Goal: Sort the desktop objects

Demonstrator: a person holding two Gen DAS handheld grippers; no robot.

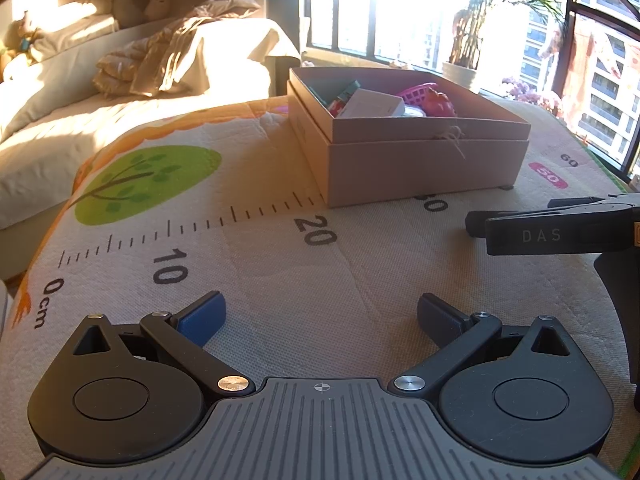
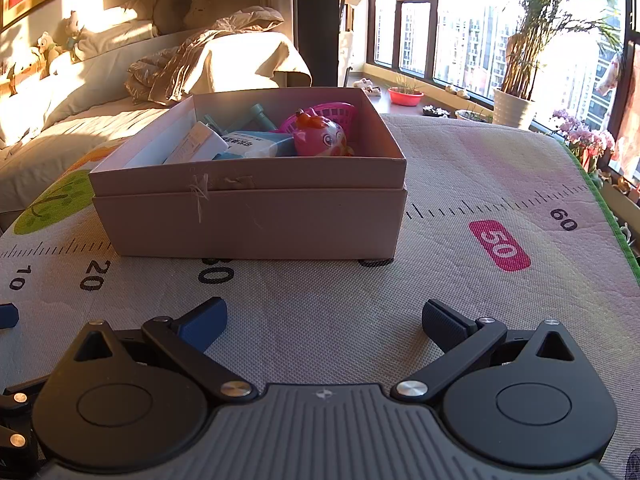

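we have both grippers low over the tabletop [image 2: 460,184], which is covered by a mat printed with a ruler and a green tree. left gripper [image 1: 320,322]: fingers spread wide, nothing between them, bare mat underneath. right gripper [image 2: 324,326]: same, fingers spread wide and empty. in the left wrist view the right gripper's body comes in from 3 o'clock, beside the left one. the cardboard box [image 2: 248,220] sits on the mat at about 12 o'clock from the right gripper and about 1 o'clock from the left, open on top, apart from both grippers. inside it we see a pink toy [image 2: 320,138], a pink plastic basket [image 2: 340,112] behind it, a white carton [image 2: 196,146], a pale blue pack [image 2: 256,142] and a teal tool-like piece [image 2: 256,114], all piled loosely together. the same box shows in the left wrist view with the white carton and pink items. we see no loose objects on the mat around the box in either view, only a small dark foot or pad under the box corner at 5 o'clock of the box. we judge the sorting looks near done or done: everything visible is already in the box, and what is left, if anything, lies out of view. bed and window in the background, not involved.
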